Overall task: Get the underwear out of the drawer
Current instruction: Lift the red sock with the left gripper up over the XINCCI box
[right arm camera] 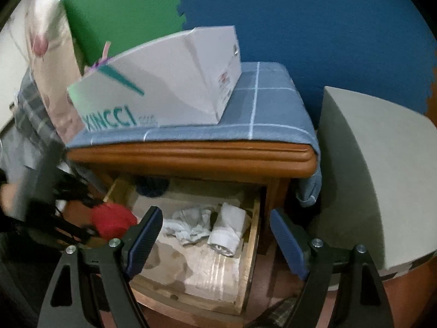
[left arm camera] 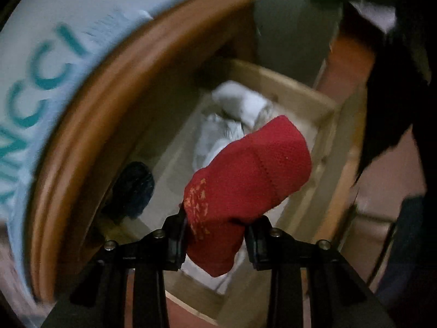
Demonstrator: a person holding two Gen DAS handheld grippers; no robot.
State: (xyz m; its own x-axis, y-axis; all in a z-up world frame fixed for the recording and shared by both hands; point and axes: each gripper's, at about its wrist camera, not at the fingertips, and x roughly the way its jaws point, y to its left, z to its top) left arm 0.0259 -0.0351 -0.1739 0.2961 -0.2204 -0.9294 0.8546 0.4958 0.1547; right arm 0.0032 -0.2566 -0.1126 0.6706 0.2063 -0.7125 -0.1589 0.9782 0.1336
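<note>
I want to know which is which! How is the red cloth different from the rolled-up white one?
The red cloth is gripped by the left gripper and held up above the drawer; the rolled white cloth lies inside the drawer, untouched. The red cloth is bright, knitted-looking and hangs loosely bunched; the white one is pale and neatly rolled. Both are small pieces of soft fabric.

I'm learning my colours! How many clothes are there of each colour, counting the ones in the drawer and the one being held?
Red: 1, the red garment held in the left gripper.
White: 2, a crumpled white cloth and a rolled white cloth in the drawer.
Dark blue: 1, a dark bundle at the drawer's back.
Total: 4.
</note>
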